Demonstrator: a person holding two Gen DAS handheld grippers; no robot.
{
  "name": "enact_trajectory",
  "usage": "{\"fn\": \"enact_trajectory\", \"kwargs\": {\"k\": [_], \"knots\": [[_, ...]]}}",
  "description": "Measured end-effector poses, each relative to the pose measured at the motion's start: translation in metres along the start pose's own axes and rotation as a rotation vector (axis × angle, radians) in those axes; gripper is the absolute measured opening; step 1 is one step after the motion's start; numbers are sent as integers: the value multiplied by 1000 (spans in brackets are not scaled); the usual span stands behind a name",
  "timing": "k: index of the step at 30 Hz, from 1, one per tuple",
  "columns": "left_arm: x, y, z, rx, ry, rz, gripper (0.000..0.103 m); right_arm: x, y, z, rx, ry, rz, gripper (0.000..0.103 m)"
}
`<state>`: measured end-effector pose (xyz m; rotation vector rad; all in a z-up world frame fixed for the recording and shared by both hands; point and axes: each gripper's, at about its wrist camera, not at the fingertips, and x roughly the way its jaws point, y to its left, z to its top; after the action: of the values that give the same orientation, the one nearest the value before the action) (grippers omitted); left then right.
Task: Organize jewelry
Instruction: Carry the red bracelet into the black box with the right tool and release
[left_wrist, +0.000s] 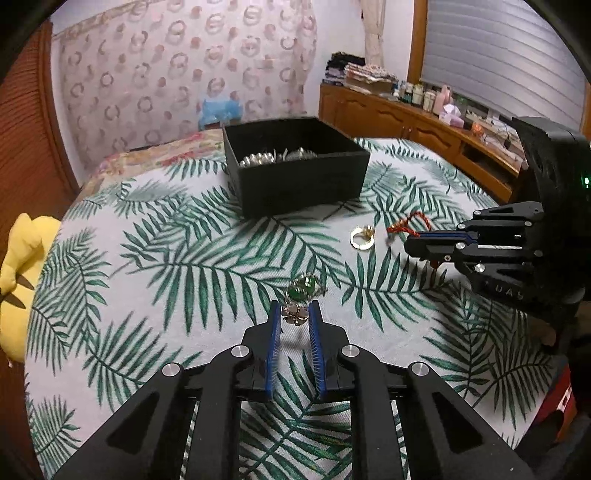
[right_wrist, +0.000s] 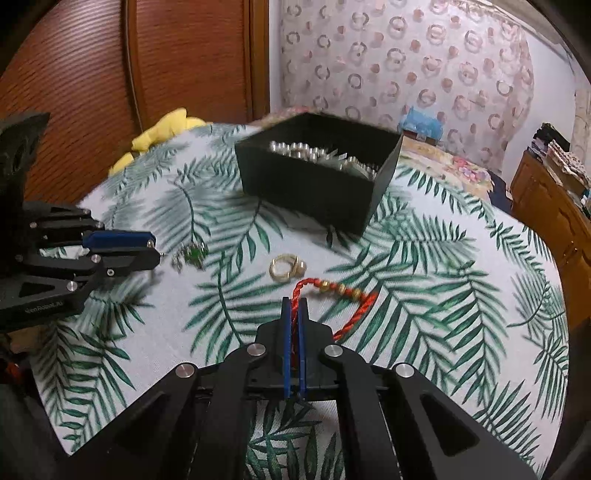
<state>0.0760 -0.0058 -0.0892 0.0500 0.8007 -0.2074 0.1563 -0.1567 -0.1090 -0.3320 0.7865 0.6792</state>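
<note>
My right gripper (right_wrist: 294, 306) is shut on a red braided cord bracelet (right_wrist: 334, 295) with gold beads; it also shows in the left wrist view (left_wrist: 406, 225). My left gripper (left_wrist: 294, 312) is open around a pale flower-shaped brooch (left_wrist: 294, 314) on the bed. Green stone earrings (left_wrist: 304, 288) lie just beyond it, also in the right wrist view (right_wrist: 192, 255). A gold ring pair (left_wrist: 362, 236) (right_wrist: 286, 268) lies between the grippers. A black box (left_wrist: 295, 173) (right_wrist: 317, 184) holds silver and pearl jewelry.
The bed cover (left_wrist: 184, 258) has a green palm-leaf print. A yellow plush toy (left_wrist: 22, 266) lies at the left edge. A wooden cabinet (left_wrist: 406, 118) with clutter runs along the right. A brown wardrobe (right_wrist: 110, 74) stands behind.
</note>
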Motion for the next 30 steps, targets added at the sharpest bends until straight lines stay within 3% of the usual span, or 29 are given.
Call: {"fn": "enact_trajectory", "kwargs": {"k": [17,30], "knots": [[-25,4,28,9,-96,8,14,-47,-14,66,-39,-154,-20,3],[-24,11,53,12,-136,13,14,-12,-28,122,-10,-180,15,4]]}}
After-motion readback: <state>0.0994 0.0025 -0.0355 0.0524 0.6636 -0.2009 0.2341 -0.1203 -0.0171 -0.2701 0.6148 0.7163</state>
